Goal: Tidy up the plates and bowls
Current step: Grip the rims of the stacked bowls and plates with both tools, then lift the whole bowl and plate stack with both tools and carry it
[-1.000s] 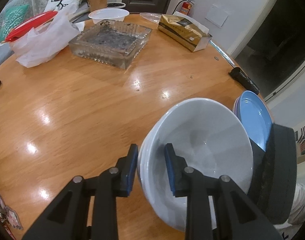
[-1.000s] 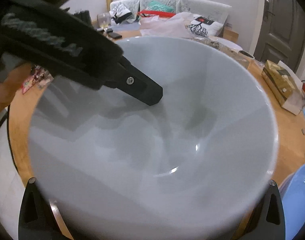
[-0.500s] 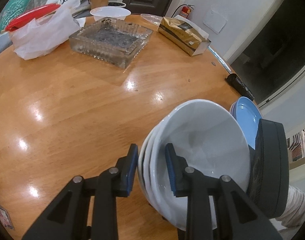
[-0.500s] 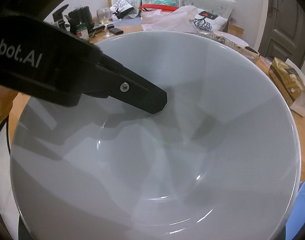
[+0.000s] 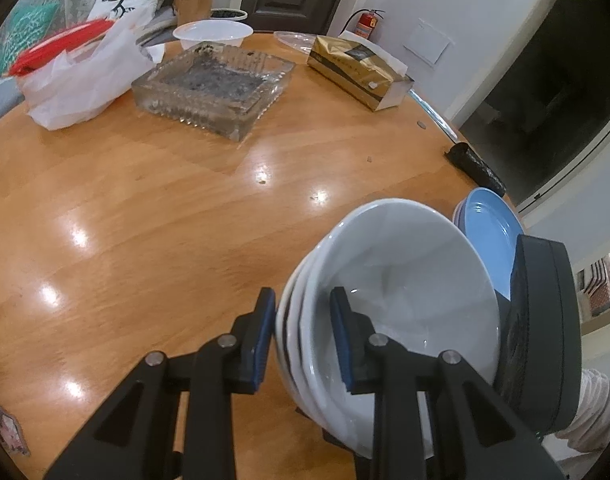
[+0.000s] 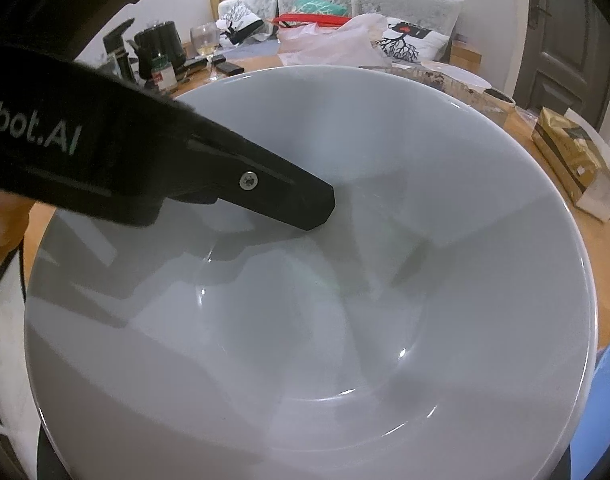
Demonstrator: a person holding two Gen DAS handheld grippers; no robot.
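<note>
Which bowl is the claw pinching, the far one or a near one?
The stack of white bowls near the camera. The left claw pinches their rim; the far white bowl sits untouched across the table.

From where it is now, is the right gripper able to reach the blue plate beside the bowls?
Probably not directly. The stack of white bowls fills the space in front of the right gripper, and the left gripper clamps their rim. The blue plate lies just behind them, so the bowls must go first.

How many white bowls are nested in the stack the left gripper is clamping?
3 rims show in the white bowl stack, nested and tilted, at the table's near edge beside the blue plate, with the left gripper pinching their rims. More may be hidden underneath.
</note>
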